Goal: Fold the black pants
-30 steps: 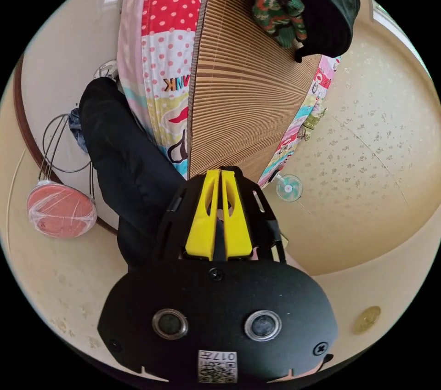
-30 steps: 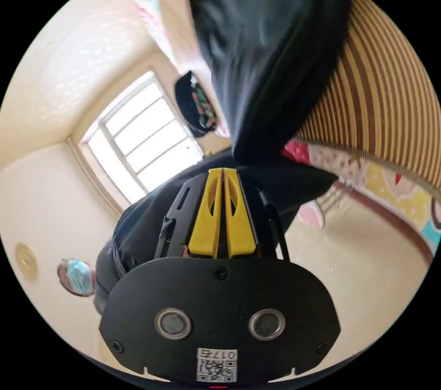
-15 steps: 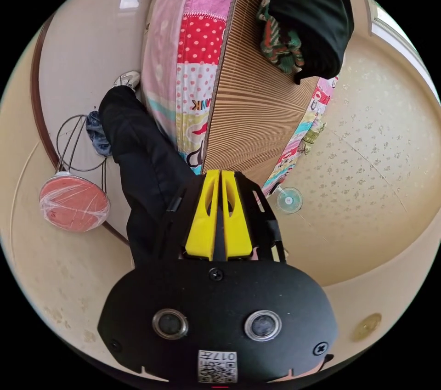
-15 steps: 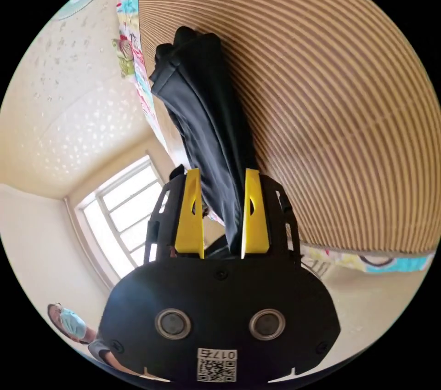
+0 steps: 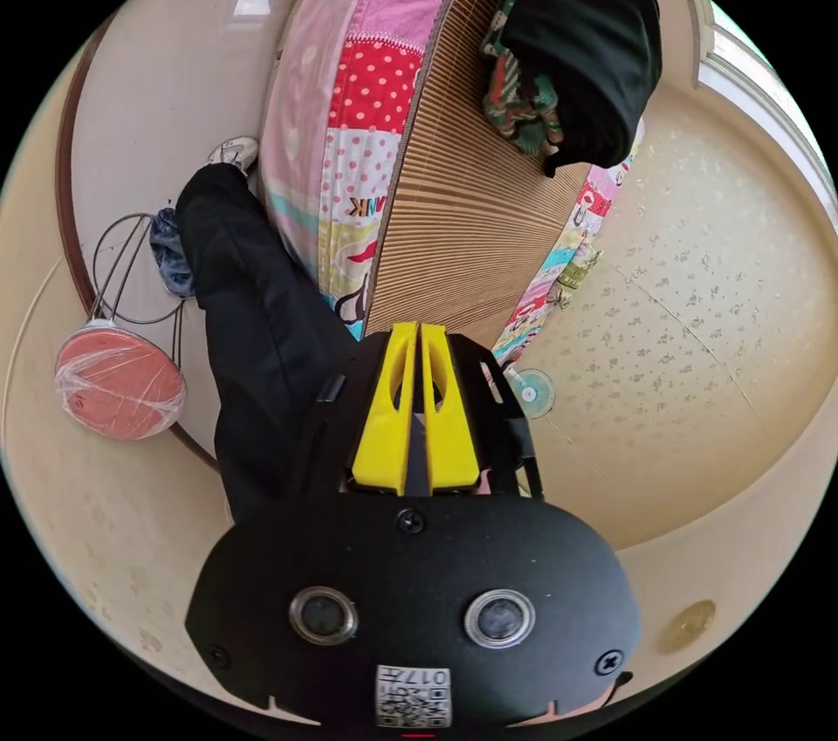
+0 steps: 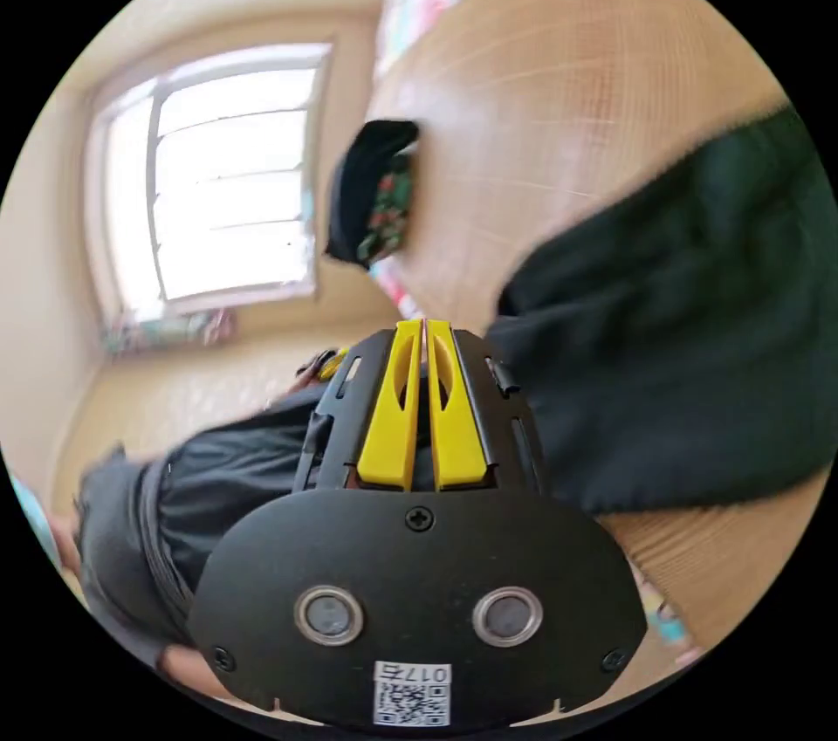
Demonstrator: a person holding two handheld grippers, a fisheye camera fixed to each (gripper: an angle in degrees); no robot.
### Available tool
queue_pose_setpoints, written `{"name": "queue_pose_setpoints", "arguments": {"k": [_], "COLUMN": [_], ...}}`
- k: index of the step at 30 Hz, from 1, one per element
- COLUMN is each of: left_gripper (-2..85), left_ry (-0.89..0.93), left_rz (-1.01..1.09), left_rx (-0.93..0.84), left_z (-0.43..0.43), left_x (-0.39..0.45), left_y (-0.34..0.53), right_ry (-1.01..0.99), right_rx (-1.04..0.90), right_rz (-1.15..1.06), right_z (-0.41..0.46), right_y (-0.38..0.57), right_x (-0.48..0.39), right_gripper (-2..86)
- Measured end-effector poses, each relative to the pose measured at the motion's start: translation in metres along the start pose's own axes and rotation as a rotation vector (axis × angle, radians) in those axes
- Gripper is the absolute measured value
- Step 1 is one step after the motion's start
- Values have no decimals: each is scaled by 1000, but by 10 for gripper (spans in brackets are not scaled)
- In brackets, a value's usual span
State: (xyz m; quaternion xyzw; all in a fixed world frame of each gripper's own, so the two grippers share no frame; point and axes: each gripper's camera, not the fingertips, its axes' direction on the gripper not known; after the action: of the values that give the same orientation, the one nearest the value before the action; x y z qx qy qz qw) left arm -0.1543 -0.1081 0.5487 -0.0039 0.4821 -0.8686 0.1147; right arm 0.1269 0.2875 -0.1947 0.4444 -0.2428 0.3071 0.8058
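The black pants (image 6: 681,339) lie blurred across the striped bamboo mat (image 6: 541,121), to the right of my right gripper (image 6: 424,324). That gripper is shut, its yellow jaws together, and I see no cloth between the tips. My left gripper (image 5: 417,328) is also shut, held over the near edge of the bamboo mat (image 5: 471,200), with nothing visible in its jaws. A person's leg (image 5: 253,322) in black trousers runs down to the floor on its left.
A pile of black and green-red clothes (image 5: 576,51) sits at the mat's far end, the same clothes pile (image 6: 367,191) near the window (image 6: 227,182). A patchwork quilt (image 5: 349,95) hangs off the bed. A wrapped red fan (image 5: 118,383) stands on the floor. The person's grey top (image 6: 218,479) is close.
The right gripper held the pants, opened around them half a second ago, and is now shut; its view has swung toward the window. The left gripper stays shut and barely shifted.
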Motion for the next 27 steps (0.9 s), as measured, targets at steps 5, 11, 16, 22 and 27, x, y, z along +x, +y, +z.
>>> {"name": "queue_pose_setpoints", "arguments": {"k": [5, 11, 16, 22, 27], "left_gripper": [-10, -10, -10, -10, -10], "left_ry": [-97, -190, -151, -168, -175], "left_rz": [56, 52, 53, 130, 186], "left_rx": [-22, -55, -63, -126, -125], "left_z": [5, 21, 47, 86, 92], "left_x": [12, 9, 9, 27, 32], "left_y": [-2, 0, -2, -3, 4], "right_ry": [154, -137, -354, -274, -336], "right_rx": [453, 624, 358, -470, -396], "right_rz": [571, 577, 238, 41, -87], "right_z": [-86, -93, -46, 102, 77], "right_y": [98, 148, 99, 66, 75], "right_x": [115, 170, 143, 87, 74], "right_gripper": [121, 93, 33, 39, 67]}}
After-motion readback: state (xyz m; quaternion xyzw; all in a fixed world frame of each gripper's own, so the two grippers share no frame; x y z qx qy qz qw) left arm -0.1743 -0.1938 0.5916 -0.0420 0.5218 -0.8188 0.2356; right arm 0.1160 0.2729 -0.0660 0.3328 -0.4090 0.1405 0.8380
